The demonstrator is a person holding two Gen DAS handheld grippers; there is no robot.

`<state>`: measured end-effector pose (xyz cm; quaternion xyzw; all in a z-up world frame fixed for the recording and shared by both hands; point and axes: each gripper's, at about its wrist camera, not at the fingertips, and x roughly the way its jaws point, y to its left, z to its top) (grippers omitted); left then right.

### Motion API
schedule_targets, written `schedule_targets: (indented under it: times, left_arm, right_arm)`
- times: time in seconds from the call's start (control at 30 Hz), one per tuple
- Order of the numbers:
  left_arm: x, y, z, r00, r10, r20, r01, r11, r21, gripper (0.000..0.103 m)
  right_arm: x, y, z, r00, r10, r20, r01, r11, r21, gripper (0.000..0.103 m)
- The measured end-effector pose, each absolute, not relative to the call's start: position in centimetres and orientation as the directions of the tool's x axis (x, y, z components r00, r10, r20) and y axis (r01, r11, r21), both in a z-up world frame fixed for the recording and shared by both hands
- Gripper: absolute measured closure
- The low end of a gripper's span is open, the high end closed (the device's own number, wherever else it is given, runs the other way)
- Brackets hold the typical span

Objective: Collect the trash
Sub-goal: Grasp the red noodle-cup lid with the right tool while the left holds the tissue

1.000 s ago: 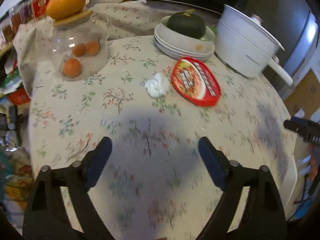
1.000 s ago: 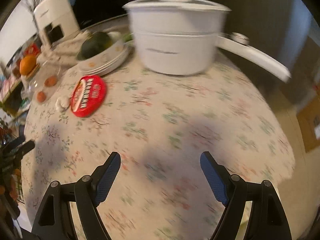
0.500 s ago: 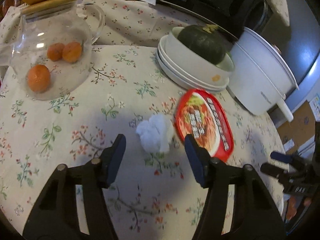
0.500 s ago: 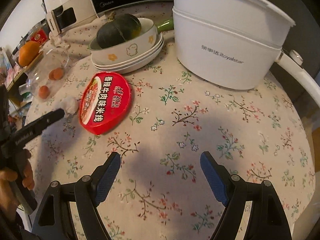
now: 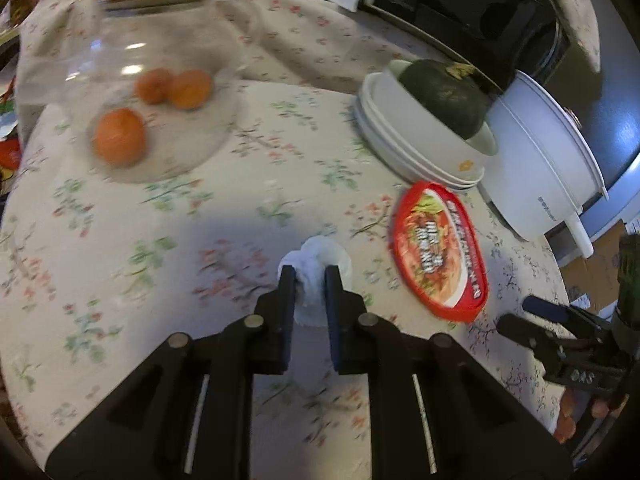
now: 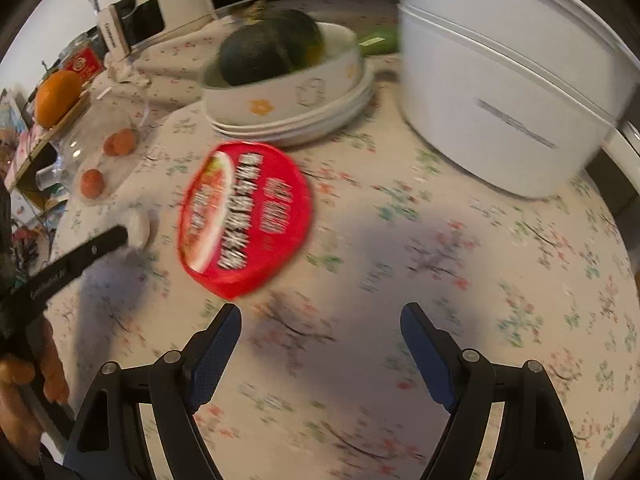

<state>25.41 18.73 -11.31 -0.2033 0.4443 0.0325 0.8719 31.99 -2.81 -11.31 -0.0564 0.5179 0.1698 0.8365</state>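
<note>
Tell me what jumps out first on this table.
The red noodle-bowl lid lies flat mid-table, just ahead of the open right gripper. To its left, the left gripper has just been closing on a crumpled white tissue. Behind, a dark green squash sits in stacked white dishes.

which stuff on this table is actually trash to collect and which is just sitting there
Trash for the job:
- crumpled white tissue, pinched in the left gripper
- red noodle lid, ahead of the open right gripper

Just lying about:
- glass jar of oranges
- squash in stacked bowls
- white pot

Squash (image 5: 448,96) in stacked bowls (image 5: 404,152), white pot (image 5: 540,168), glass jar (image 5: 132,92) w/ oranges.
</note>
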Motion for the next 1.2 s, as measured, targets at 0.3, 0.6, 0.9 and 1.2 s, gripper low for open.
schedule_targets:
  times: [0.3,0.6,0.9,1.2]
  left_arm:
    - [22.7,21.0,-9.6,0.597,-0.114,-0.794,-0.242,0.918,-0.313,0.087]
    - [21.3,22.4,-9.9,0.586,-0.112,-0.803,-0.247,0.918,-0.309,0.087]
    - [19.8,23.7,-10.2,0.578,-0.099,-0.81,-0.265,0.916,-0.302,0.087]
    - [19.0,25.1,-10.3,0.562,-0.079,-0.823,-0.307,0.904,-0.297,0.087]
  right_arm:
    - [35.8,1.5,-12.9,0.397,0.263,-0.879,-0.305,0.941,0.144,0.02]
    - [37.2,4.3,-14.4,0.39,0.256,-0.885,-0.326,0.937,0.128,0.009]
    - [36.3,6.5,-14.8,0.429,0.243,-0.87,-0.408,0.912,0.054,0.015]
    - [35.7,7.8,-14.3,0.377,0.252,-0.891,-0.457,0.888,0.058,0.04]
